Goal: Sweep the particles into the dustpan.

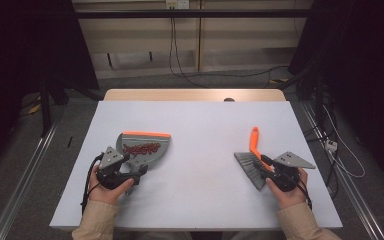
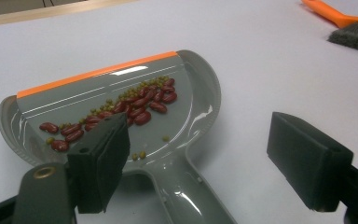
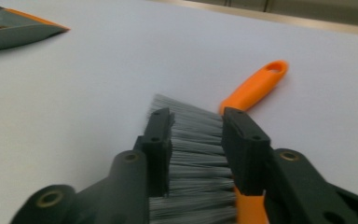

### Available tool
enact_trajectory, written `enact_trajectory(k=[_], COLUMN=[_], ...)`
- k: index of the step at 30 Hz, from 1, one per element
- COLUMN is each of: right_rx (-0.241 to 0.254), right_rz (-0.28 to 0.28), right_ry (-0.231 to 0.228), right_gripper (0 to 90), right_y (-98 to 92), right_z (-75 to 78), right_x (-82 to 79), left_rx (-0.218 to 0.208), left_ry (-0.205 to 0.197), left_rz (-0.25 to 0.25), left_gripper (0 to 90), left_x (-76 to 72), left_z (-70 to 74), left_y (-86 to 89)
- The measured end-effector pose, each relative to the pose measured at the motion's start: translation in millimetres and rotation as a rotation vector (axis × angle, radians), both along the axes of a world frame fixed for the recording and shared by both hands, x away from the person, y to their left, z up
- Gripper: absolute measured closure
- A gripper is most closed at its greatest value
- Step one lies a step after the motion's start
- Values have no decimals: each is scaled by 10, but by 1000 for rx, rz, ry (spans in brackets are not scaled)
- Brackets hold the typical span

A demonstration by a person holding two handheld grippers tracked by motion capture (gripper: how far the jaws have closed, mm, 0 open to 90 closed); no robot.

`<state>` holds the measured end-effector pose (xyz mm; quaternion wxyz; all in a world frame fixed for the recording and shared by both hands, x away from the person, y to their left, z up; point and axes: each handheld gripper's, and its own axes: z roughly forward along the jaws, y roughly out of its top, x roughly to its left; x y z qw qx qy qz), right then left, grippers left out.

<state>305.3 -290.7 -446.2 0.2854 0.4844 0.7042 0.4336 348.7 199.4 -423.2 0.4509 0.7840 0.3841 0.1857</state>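
Lying apart, the dustpan (image 1: 142, 146) sits before the open left gripper (image 2: 200, 163); the right gripper (image 3: 196, 140) clamps the brush (image 1: 252, 159).

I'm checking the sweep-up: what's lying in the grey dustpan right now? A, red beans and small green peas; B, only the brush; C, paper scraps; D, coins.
A: the left gripper view shows red beans and small green peas strewn across the tray of the dustpan.

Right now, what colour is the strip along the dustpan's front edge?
Orange, on a grey dustpan; the strip shows best in the left gripper view.
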Motion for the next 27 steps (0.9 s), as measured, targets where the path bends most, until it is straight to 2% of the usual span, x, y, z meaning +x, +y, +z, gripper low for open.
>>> enact_trajectory(k=[2,6,8,13,18,20,27], right_rx=[-3,-67,-121,-158,-183,-180,-166], right_rz=[-19,-58,-64,-64,-50,-53,-45], right_ry=[9,9,14,56,90,108,131], right_gripper=[751,863,883,900,900,900,900], right_y=[-76,-211,-254,-279,-229,-233,-239], right_z=[8,19,10,-53,-112,-128,-135], right_x=[33,85,103,115,130,138,145], left_rx=[1,-8,-10,-21,-43,-53,-72], left_ry=[-3,-7,-8,-19,-30,-37,-59], left_rz=[-4,-1,-1,-6,-2,-4,-25], left_gripper=[212,196,183,157,116,101,75], left_x=[1,1,3,5,7,7,3], left_z=[3,1,1,6,18,25,35], left_y=[3,1,0,-1,2,6,0])
